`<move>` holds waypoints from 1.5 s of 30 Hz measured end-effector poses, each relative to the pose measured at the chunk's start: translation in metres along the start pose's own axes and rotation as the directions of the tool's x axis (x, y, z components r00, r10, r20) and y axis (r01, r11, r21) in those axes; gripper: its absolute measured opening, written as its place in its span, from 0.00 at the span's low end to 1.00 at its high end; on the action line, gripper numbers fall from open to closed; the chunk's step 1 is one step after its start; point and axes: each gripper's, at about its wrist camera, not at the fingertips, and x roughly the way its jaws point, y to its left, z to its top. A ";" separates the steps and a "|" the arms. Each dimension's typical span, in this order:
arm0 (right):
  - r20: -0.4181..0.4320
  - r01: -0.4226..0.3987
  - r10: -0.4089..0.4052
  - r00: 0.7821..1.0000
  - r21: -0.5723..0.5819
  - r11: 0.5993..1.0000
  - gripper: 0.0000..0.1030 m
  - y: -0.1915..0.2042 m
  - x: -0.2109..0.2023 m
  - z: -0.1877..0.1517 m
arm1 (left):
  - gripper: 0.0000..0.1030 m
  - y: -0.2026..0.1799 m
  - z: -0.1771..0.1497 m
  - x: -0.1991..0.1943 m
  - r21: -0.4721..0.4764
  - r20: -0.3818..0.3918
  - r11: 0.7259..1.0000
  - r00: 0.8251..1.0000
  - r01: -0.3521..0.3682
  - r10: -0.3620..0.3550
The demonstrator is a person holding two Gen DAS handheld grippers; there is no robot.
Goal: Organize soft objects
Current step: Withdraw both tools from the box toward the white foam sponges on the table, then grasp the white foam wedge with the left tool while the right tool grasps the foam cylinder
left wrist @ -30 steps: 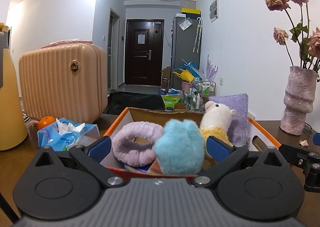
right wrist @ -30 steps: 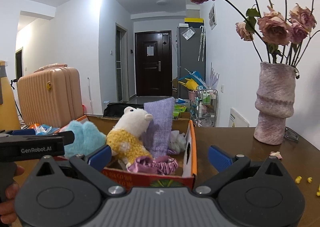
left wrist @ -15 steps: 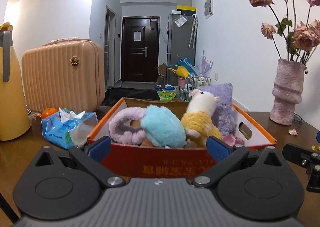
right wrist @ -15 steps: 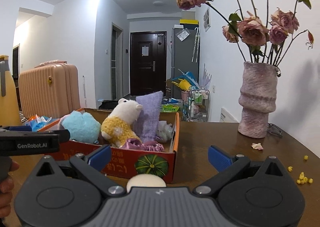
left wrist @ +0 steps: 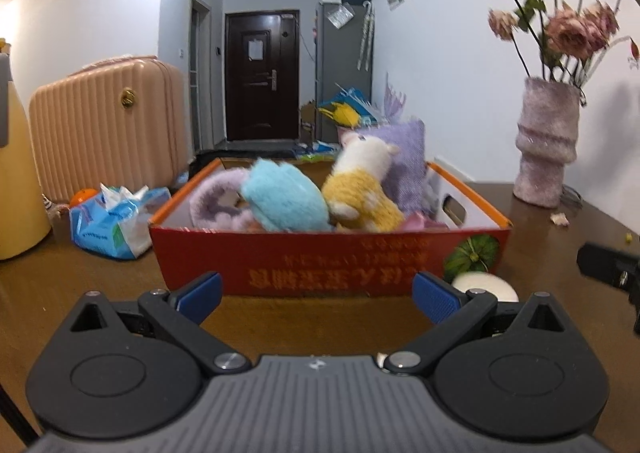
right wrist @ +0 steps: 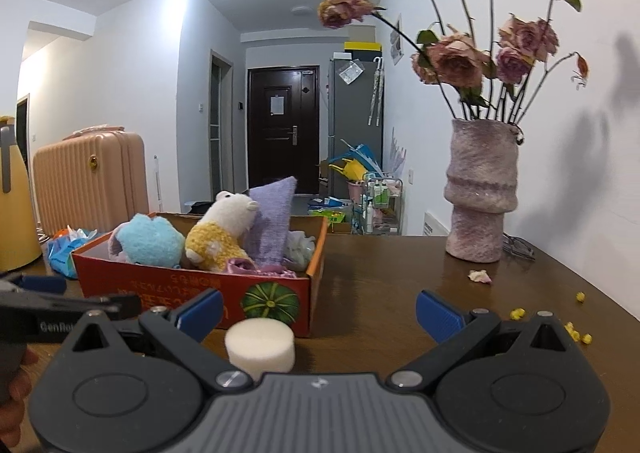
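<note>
A red cardboard box (left wrist: pixel 320 265) (right wrist: pixel 168 285) stands on the brown table. In it lie a blue plush (left wrist: pixel 284 199) (right wrist: pixel 150 239), a white and yellow alpaca toy (left wrist: pixel 362 181) (right wrist: pixel 222 231), a purple fuzzy ring (left wrist: pixel 216 197) and a purple cloth (left wrist: pixel 404 165) (right wrist: pixel 272 221). A white round sponge (right wrist: pixel 260 345) (left wrist: pixel 484 285) lies on the table in front of the box's right corner. My left gripper (left wrist: pixel 316 293) is open and empty, just in front of the box. My right gripper (right wrist: pixel 318 309) is open and empty, with the sponge by its left finger.
A pink vase (right wrist: pixel 480 193) (left wrist: pixel 546 141) with dried roses stands at the right rear. A blue tissue pack (left wrist: pixel 116 221), an orange (left wrist: pixel 82 195), a pink suitcase (left wrist: pixel 108 121) and a yellow jug (left wrist: pixel 16 181) are at the left. Yellow crumbs (right wrist: pixel 516 311) and a petal (right wrist: pixel 480 276) lie at the right.
Both grippers have pulled back from the box and lowered. The box now sits farther ahead, and the white sponge has come into view in front of it.
</note>
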 end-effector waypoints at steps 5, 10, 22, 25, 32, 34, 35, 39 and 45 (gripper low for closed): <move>-0.006 0.009 -0.009 1.000 0.011 1.000 1.00 -0.012 -0.006 -0.004 | 1.00 -0.014 -0.010 0.001 0.021 -0.053 0.999 0.998 0.033 -0.031; -0.014 0.020 -0.019 1.000 0.027 0.999 1.00 -0.022 -0.010 -0.007 | 1.00 -0.033 -0.022 0.002 0.058 -0.103 0.997 0.993 0.058 -0.052; -0.056 0.052 -0.049 0.997 0.052 0.997 1.00 -0.035 -0.006 -0.011 | 1.00 -0.052 -0.037 0.022 0.057 -0.251 0.995 0.966 0.076 -0.059; -0.065 0.052 -0.049 0.997 0.044 0.998 1.00 -0.033 -0.005 -0.012 | 1.00 -0.052 -0.037 0.028 0.047 -0.275 0.997 0.960 0.068 -0.052; -0.082 0.056 -0.053 0.995 0.038 0.998 1.00 -0.032 -0.001 -0.014 | 1.00 -0.054 -0.037 0.033 0.046 -0.297 0.998 0.954 0.053 -0.037; -0.084 0.056 -0.053 0.995 0.036 0.998 1.00 -0.031 0.000 -0.014 | 1.00 -0.055 -0.036 0.034 0.048 -0.298 0.997 0.954 0.053 -0.036; -0.085 0.056 -0.053 0.995 0.035 0.998 1.00 -0.031 0.000 -0.014 | 1.00 -0.055 -0.036 0.034 0.050 -0.298 0.997 0.954 0.053 -0.035; -0.092 0.058 -0.055 0.994 0.033 0.998 1.00 -0.030 0.002 -0.015 | 0.91 -0.054 -0.036 0.035 0.051 -0.299 0.997 0.954 0.057 -0.039; -0.104 0.061 -0.057 0.993 0.028 0.998 1.00 -0.030 0.005 -0.017 | 0.40 -0.053 -0.034 0.029 0.050 -0.277 0.996 0.959 0.073 -0.056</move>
